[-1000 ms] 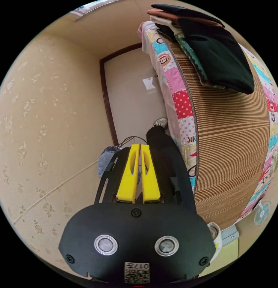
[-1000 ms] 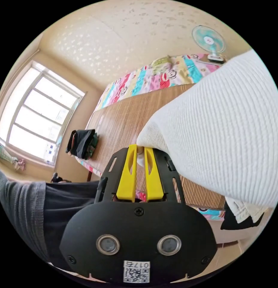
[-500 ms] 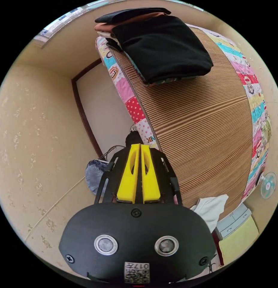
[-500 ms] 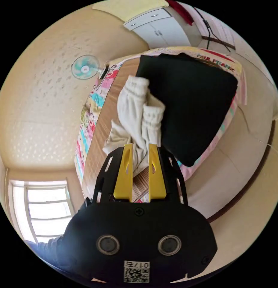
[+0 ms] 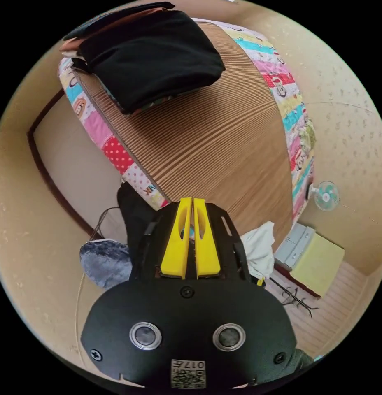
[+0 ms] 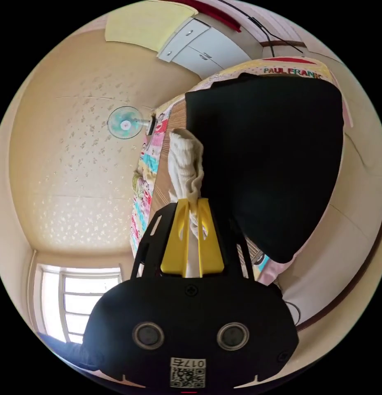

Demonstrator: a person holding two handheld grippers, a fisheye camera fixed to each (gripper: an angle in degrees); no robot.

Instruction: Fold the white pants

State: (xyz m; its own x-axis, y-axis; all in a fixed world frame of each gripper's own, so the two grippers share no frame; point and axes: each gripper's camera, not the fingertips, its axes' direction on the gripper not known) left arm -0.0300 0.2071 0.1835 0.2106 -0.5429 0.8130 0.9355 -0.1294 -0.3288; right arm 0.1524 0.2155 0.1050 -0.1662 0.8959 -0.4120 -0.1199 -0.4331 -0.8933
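Observation:
The white ribbed pants [image 6: 185, 166] are bunched into a narrow roll that runs from my right gripper's jaws up over the bed. My right gripper [image 6: 192, 200] is shut on this roll, with white cloth pinched between the yellow jaws. A large black garment [image 6: 273, 156] lies right beside the pants on the bed. In the left gripper view a white piece of cloth [image 5: 259, 247] shows at the near edge of the bamboo mat [image 5: 224, 144]. My left gripper [image 5: 193, 200] is shut with nothing between its jaws, hanging over the bed's edge.
A stack of folded clothes with a black piece on top [image 5: 145, 53] sits at the far end of the mat. A patchwork sheet [image 5: 117, 152] borders the bed. A grey-blue cloth [image 5: 102, 257] lies on the floor. A fan [image 6: 124, 122], cabinet [image 6: 199, 41] and window [image 6: 75, 296] stand around.
My right gripper stood open around the white pants half a second ago and has now shut on them. Both cameras have swung; the left gripper stays shut.

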